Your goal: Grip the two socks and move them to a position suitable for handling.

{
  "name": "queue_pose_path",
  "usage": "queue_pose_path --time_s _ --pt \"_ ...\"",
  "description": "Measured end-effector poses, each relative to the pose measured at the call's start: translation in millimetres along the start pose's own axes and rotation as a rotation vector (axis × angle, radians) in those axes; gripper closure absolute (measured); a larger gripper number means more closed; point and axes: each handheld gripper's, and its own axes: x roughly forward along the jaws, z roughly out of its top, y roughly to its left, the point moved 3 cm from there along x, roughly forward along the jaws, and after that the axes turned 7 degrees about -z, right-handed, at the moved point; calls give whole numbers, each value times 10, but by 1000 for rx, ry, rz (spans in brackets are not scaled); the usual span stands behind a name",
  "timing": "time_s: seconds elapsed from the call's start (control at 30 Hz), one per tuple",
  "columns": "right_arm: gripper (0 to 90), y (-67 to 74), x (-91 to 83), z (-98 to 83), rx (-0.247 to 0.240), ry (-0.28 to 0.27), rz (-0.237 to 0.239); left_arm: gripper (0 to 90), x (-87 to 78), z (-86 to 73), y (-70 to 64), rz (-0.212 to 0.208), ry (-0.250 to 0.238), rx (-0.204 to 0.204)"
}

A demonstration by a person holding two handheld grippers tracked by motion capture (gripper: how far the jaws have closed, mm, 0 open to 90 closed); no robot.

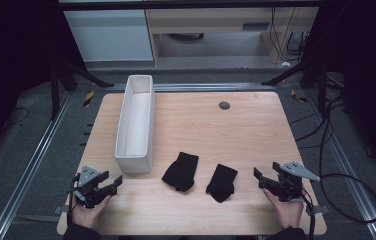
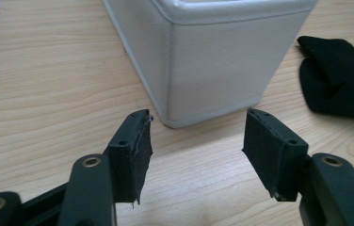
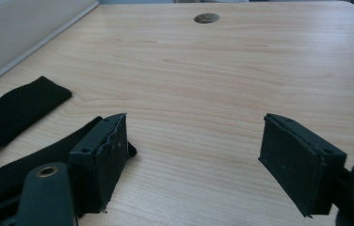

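Two black socks lie folded on the wooden table (image 1: 201,125): the left sock (image 1: 181,171) and the right sock (image 1: 222,182), side by side near the front. A long white box (image 1: 136,120) stands lengthwise at the table's left. My left gripper (image 1: 113,182) rests at the front left corner, open, its jaws facing the box's near end (image 2: 213,66), with the left sock (image 2: 337,77) off to the right. My right gripper (image 1: 260,176) sits at the front right, open and empty. The right sock (image 3: 38,157) lies just left of its left jaw, the other sock (image 3: 17,110) beyond.
A round grey grommet (image 1: 224,105) is set in the table near its far edge. Metal rails and black cables run along the floor on both sides. Bare wood stretches across the table's middle and right.
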Motion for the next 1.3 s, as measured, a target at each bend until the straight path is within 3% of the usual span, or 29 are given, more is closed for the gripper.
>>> queue_pose_path --time_s 0.13,0.2,0.33,0.37,0.67,0.97,1.3 --pt "250 83 2 57 -21 -11 32 415 26 -6 -99 2 3 38" --pt "261 134 10 78 -19 -7 59 400 82 -25 -222 -31 22 57" --pt "291 214 39 96 -32 3 90 382 130 -39 -318 -65 36 75" --pt "313 279 66 123 -45 11 112 376 160 -37 -395 -90 37 96" --pt "405 541 279 168 -97 81 199 354 224 -11 -609 -140 24 144" --pt "445 605 580 22 -166 180 173 341 286 -3 -745 -165 25 172" --pt "467 640 706 -124 -204 272 167 338 323 -2 -820 -190 34 182"
